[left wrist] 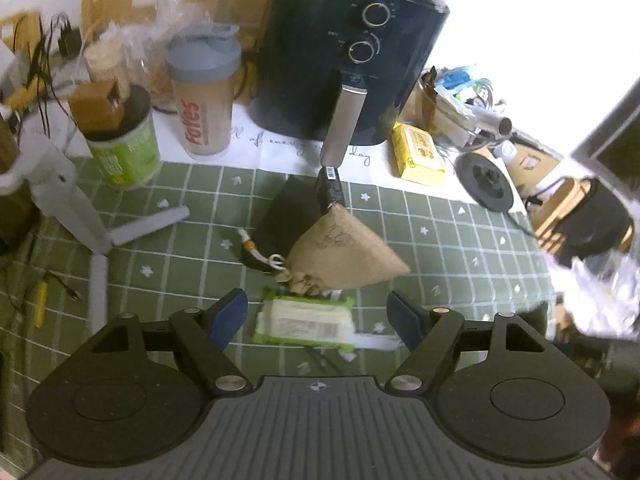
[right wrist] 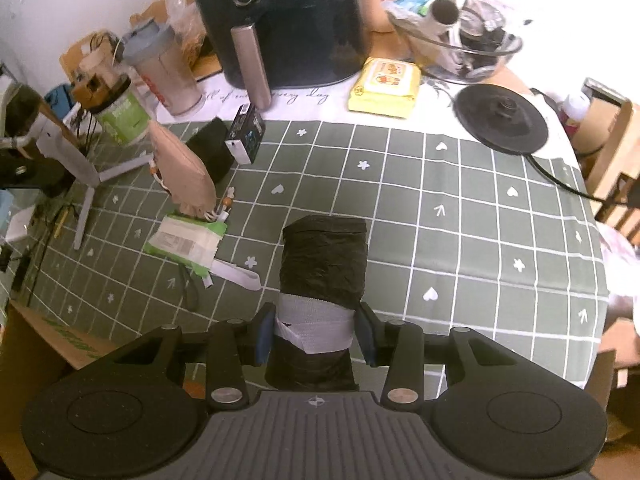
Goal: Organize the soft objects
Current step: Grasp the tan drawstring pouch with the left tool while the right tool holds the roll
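Observation:
My left gripper [left wrist: 316, 322] is open and empty, its jaws on either side of a green-edged pack of wipes [left wrist: 305, 321] lying on the green checked tablecloth [left wrist: 460, 248]. A tan drawstring pouch [left wrist: 342, 254] stands just beyond the pack, leaning on a black pouch [left wrist: 286, 216]. My right gripper [right wrist: 316, 334] is shut on a black roll with a grey strap [right wrist: 322, 280] and holds it near the table's front edge. The right wrist view also shows the wipes pack [right wrist: 186, 240] and tan pouch [right wrist: 184, 172] to the left.
A dark air fryer [left wrist: 348, 52] stands at the back, a small black box [right wrist: 246, 134] below its handle. A shaker bottle [left wrist: 202, 92], green can [left wrist: 122, 148] and white tripod [left wrist: 86, 220] are at the left. Yellow wipes [left wrist: 418, 154] and a kettle base [right wrist: 502, 118] are at the right.

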Action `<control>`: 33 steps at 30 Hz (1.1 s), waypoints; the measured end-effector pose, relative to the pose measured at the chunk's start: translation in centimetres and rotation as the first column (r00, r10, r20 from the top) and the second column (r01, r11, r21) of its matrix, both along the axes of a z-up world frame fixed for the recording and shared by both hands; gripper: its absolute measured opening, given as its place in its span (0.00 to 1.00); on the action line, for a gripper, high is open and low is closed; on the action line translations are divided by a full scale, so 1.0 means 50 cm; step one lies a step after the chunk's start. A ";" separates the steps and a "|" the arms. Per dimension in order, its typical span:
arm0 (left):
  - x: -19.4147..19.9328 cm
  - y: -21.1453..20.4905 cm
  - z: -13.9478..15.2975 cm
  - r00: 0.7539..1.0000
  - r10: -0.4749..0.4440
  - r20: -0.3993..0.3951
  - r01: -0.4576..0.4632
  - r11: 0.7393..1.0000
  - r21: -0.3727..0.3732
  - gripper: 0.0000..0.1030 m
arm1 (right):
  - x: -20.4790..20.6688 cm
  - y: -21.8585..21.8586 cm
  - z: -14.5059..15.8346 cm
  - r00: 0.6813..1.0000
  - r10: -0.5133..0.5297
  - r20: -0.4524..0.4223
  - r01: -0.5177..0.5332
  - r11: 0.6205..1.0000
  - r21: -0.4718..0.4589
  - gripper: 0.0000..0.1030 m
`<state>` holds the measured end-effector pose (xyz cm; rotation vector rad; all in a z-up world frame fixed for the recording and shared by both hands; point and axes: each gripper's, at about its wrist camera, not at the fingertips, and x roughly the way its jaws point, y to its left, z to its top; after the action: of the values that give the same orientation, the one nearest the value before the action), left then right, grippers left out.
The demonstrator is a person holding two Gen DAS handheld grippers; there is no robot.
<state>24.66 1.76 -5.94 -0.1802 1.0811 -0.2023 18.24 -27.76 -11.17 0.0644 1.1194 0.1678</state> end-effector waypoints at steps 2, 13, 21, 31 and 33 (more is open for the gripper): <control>0.022 -0.006 -0.008 0.999 0.024 -0.035 -0.025 0.999 -0.028 0.74 | -0.015 -0.005 0.008 1.000 -0.013 0.008 0.013 1.000 0.009 0.44; 0.133 -0.060 -0.067 0.986 0.120 -0.112 -0.125 0.991 -0.039 0.74 | -0.085 -0.018 0.042 0.995 -0.088 0.041 0.085 0.994 0.070 0.44; 0.179 -0.078 -0.128 0.963 0.176 -0.204 -0.191 0.980 -0.053 0.62 | -0.129 -0.037 0.061 0.990 -0.127 0.059 0.122 0.990 0.076 0.44; 0.147 -0.054 -0.152 0.951 0.155 -0.269 -0.194 0.973 -0.126 0.03 | -0.157 -0.067 0.087 0.983 -0.163 0.085 0.152 0.981 0.122 0.44; 0.134 -0.053 -0.134 0.964 0.129 -0.233 -0.164 0.976 -0.141 0.03 | -0.160 -0.069 0.095 0.982 -0.162 0.095 0.150 0.981 0.124 0.44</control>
<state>31.34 -0.90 -12.65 -0.4338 1.2698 -0.1365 10.26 -31.20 -6.42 0.2444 0.9943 0.0946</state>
